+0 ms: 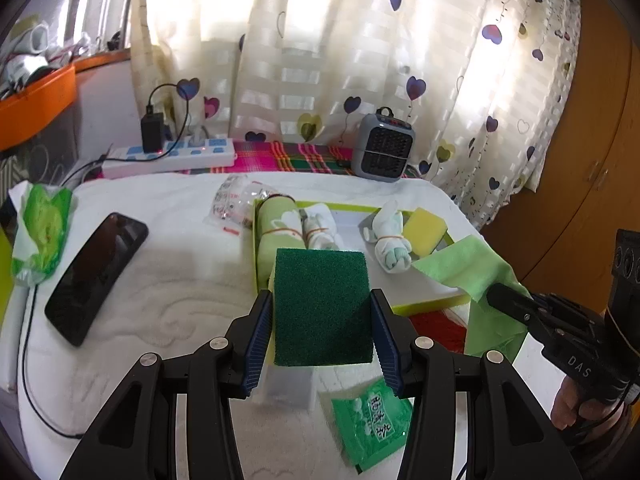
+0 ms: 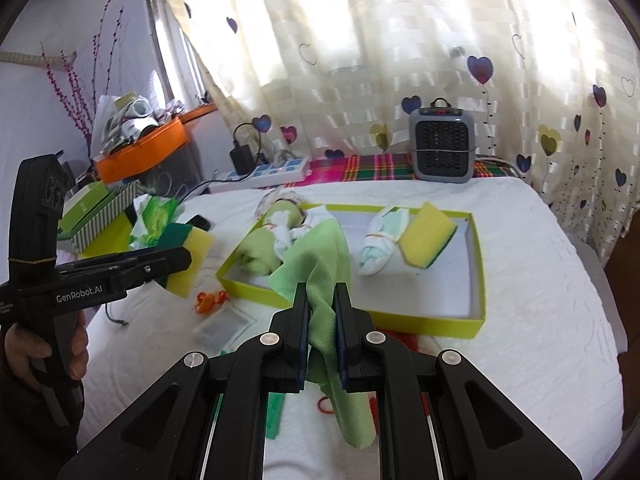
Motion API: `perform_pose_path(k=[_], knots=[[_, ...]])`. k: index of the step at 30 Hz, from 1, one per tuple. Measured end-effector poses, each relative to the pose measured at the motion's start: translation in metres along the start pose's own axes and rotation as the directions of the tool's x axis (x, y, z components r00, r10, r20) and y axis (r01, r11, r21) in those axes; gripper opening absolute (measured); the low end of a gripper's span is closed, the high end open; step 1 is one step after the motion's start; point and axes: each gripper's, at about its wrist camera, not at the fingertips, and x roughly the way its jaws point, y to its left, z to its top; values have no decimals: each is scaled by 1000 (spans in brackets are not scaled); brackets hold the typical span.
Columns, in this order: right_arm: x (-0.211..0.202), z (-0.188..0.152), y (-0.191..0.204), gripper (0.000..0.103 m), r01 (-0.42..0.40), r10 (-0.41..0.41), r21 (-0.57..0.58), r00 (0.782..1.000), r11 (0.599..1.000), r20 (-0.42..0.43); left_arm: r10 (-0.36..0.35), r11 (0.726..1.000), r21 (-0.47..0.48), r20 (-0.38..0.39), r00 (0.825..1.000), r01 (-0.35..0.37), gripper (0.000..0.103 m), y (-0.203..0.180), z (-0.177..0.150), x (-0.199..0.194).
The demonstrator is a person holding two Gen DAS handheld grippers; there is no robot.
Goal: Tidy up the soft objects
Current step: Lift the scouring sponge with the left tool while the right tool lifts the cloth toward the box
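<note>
- Green-topped scouring sponge [image 1: 323, 306] sitting clamped between the left gripper [image 1: 323, 336] pads, held above the white bedspread [image 1: 168, 280], just before the tray.
- Light green cloth [image 2: 320, 280] hanging pinched in the right gripper [image 2: 322, 320], draping over the yellow-green tray [image 2: 478, 280] near edge.
- Lying inside the tray: rolled towels [image 1: 280, 228], white bundle [image 1: 390, 240], yellow sponge [image 1: 424, 232].
</note>
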Motion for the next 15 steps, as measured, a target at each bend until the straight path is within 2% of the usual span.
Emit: perform_pose_path(k=[15], knots=[[9, 15, -32, 12, 54, -54, 49, 998, 997, 9, -35, 999, 13, -24, 999, 35, 46, -15, 25, 32]])
